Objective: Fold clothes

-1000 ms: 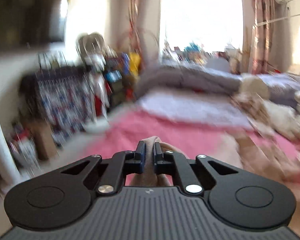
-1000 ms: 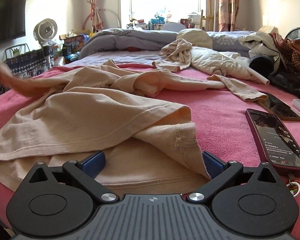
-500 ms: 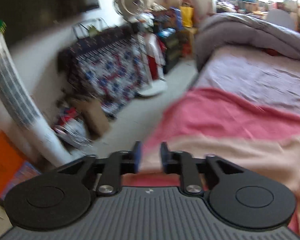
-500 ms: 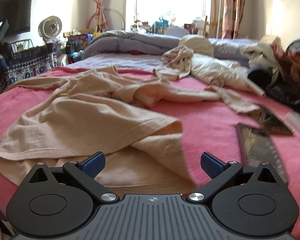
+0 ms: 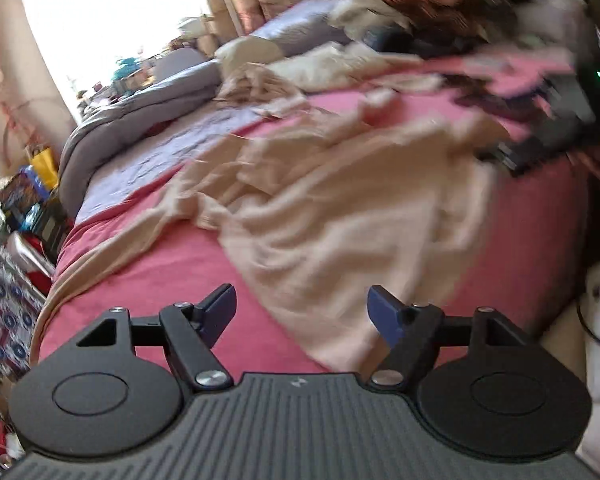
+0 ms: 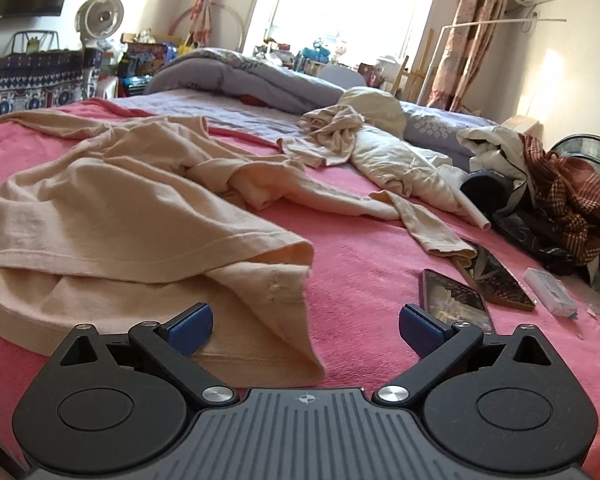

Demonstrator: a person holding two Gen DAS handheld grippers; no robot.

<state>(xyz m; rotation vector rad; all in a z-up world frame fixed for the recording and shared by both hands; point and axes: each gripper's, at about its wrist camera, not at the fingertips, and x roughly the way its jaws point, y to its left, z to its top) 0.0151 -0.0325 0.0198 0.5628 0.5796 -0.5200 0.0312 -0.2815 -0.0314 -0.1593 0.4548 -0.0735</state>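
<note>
With its jaws spreading apart and nothing between the blue pads, your left gripper [image 5: 302, 312] hangs above the near edge of the pink bedspread [image 5: 172, 264], tilted and blurred. A second ago those same jaws were pinched shut on a fold of beige cloth; half a second ago they stood a little apart over the bed's left side; now the cloth is out of them. You have let go of the sleeve, and it lies stretched along the bed's left edge, away from the body of the beige long-sleeved shirt [image 5: 340, 216].

Your right gripper [image 6: 305, 322] stands wide, as it did a second ago, gripping nothing, with the shirt's doubled hem corner [image 6: 276, 280] lying on the bedspread between its pads and untouched by them. Beyond, the other sleeve [image 6: 420, 220] trails toward two phones [image 6: 456, 300] at the right, near a heap of dark and checked clothes [image 6: 560, 196]. Farther back sit a crumpled beige garment [image 6: 332, 132] and a grey duvet [image 6: 240, 76].

By the look of it, you are spreading the shirt, not yet folding it: one sleeve is drawn out, but the chest is rumpled and the hem turned over. Flattening that hem seems the likely next job for your right hand.
</note>
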